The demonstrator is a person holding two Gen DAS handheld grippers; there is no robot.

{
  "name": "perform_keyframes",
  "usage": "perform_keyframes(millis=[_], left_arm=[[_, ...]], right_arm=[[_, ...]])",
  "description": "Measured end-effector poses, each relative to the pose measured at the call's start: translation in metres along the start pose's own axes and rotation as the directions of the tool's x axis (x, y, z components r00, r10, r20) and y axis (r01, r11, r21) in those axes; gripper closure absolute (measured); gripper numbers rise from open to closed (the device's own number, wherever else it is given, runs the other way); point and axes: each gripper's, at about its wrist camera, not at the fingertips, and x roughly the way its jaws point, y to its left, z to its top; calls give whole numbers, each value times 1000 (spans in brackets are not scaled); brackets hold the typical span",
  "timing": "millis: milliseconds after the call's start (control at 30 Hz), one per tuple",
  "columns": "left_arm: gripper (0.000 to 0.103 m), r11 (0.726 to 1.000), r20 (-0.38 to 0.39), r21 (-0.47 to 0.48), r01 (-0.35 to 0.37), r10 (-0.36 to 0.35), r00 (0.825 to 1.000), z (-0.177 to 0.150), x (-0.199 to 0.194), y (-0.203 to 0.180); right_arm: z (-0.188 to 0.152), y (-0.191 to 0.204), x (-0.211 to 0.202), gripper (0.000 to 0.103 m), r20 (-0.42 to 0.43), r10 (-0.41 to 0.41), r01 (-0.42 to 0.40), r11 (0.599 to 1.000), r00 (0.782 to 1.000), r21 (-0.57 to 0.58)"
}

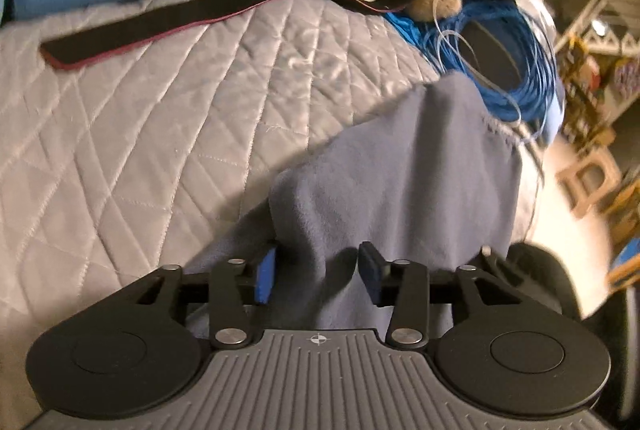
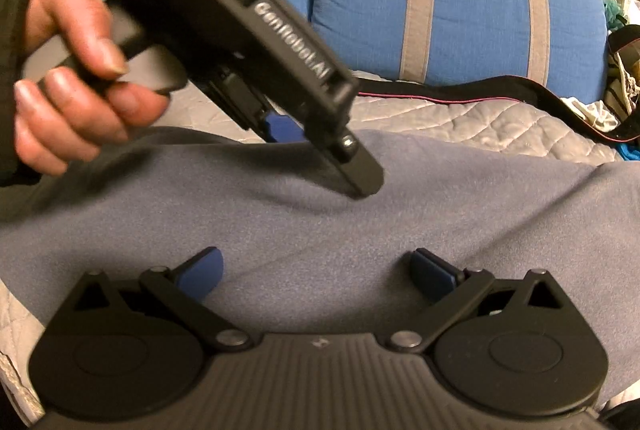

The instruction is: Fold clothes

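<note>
Quilt point(image 1: 140, 118) covers bed, blue cushion point(image 2: 460, 2) at far edge. Grey cloth point(image 2: 320, 230) spread on quilt, one ridge rising between left gripper point(image 1: 316, 276) pads. Black strap point(image 1: 160, 26) lies beyond, near cushion. Left jaws part-open, not pinching cloth. Right gripper point(image 2: 316, 274) jaws wide apart over cloth.

The left gripper point(image 1: 316, 276) hangs over the grey-blue garment point(image 1: 400, 182) with its jaws apart, a ridge of cloth between them. Beyond the garment lie a blue cable coil point(image 1: 516, 70) and a black strap point(image 1: 180, 18).
</note>
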Motion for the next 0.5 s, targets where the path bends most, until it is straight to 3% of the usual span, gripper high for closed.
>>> perform_keyframes(millis=[167,300,367,433,500], left_arm=[[47,977,19,-162,137,-136,991,9,8,21],[46,907,55,-319,275,-272,961,17,16,44],[46,872,89,-379,311,-301,950,18,18,54],[48,855,139,-403,325,-294,946,21,15,58],[67,852,179,-409,326,-275,945,23,10,59]], right_arm=[[0,0,0,0,0,0,0,1000,1000,0],[0,0,0,0,0,1,-1,1000,1000,1],[-1,1,-1,0,1,1,-1,1000,1000,1],[-1,1,-1,0,1,2,-2,1000,1000,1],[-2,0,-1,0,2,3,-3,1000,1000,0]])
